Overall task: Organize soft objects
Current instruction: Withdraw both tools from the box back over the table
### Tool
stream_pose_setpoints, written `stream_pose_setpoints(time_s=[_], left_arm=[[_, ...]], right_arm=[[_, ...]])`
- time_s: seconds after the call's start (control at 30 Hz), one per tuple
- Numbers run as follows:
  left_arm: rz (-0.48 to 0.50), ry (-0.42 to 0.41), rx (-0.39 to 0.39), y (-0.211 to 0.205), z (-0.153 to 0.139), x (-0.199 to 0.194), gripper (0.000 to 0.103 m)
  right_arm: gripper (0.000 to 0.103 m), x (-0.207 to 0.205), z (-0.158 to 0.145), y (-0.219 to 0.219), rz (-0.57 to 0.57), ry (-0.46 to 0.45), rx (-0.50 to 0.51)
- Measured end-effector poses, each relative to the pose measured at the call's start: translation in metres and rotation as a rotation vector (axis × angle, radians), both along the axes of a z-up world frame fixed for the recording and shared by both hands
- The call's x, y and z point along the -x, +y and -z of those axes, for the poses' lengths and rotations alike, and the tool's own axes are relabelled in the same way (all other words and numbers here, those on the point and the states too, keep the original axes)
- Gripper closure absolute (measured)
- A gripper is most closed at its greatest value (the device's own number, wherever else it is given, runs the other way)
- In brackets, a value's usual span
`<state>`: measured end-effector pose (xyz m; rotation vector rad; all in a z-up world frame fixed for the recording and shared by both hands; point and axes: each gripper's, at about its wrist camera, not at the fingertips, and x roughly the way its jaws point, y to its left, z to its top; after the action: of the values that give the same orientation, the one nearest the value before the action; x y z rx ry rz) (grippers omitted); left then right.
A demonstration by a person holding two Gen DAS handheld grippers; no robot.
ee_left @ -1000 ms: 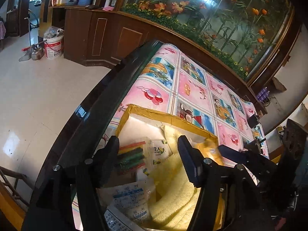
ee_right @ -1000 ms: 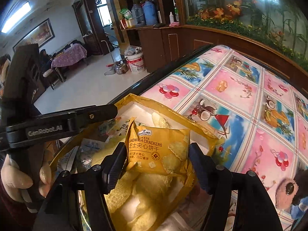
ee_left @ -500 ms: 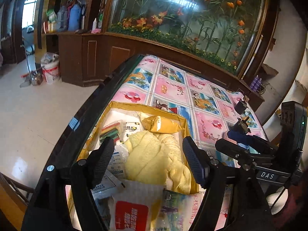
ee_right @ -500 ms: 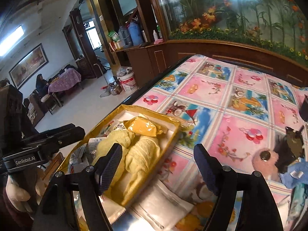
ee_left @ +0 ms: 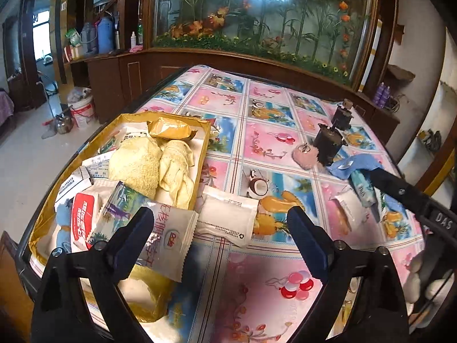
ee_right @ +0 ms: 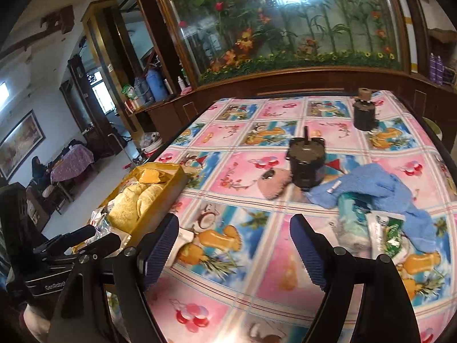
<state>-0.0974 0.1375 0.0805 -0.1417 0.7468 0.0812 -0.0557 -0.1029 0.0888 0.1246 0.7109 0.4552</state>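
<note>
A gold box (ee_left: 203, 131) at the table's left edge holds yellow towels (ee_left: 137, 163), a yellow cracker bag (ee_left: 171, 128) and several sachets. A white pouch (ee_left: 228, 220) lies on the cloth just right of the box. Further right lie a pink fluffy ball (ee_left: 307, 157), a blue towel (ee_right: 380, 188) and wrapped packs (ee_right: 382, 228). My left gripper (ee_left: 220, 240) is open above the box's near corner and the white pouch. My right gripper (ee_right: 234, 245) is open over the cloth, left of the blue towel, holding nothing.
Two dark cylindrical devices (ee_right: 307, 163) (ee_right: 364, 114) stand on the cartoon tablecloth (ee_right: 245, 165). A long aquarium cabinet (ee_left: 257, 14) runs behind the table. The table's dark left edge (ee_left: 160, 85) drops to the tiled floor, where a white bucket (ee_left: 82, 111) stands.
Both grippers have pulled back from the box and swung right over the table. The cracker bag that hung between my right fingers one second ago now lies in the box.
</note>
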Motion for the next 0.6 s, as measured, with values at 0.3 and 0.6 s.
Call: stream_pose_setpoints(time_s=[0.3,0.6], left_arm=[[-0.004,-0.104,-0.238,-0.053,-0.015,0.023,0.008],[0.024,-0.087,-0.266,-0.075,-0.018,0.026,0.008]], right_arm=[[0.019,0.013,0.025,-0.086,0.159,0.044,-0.024],[0.019,0.013,0.039,-0.114,0.206,0.066,-0.063]])
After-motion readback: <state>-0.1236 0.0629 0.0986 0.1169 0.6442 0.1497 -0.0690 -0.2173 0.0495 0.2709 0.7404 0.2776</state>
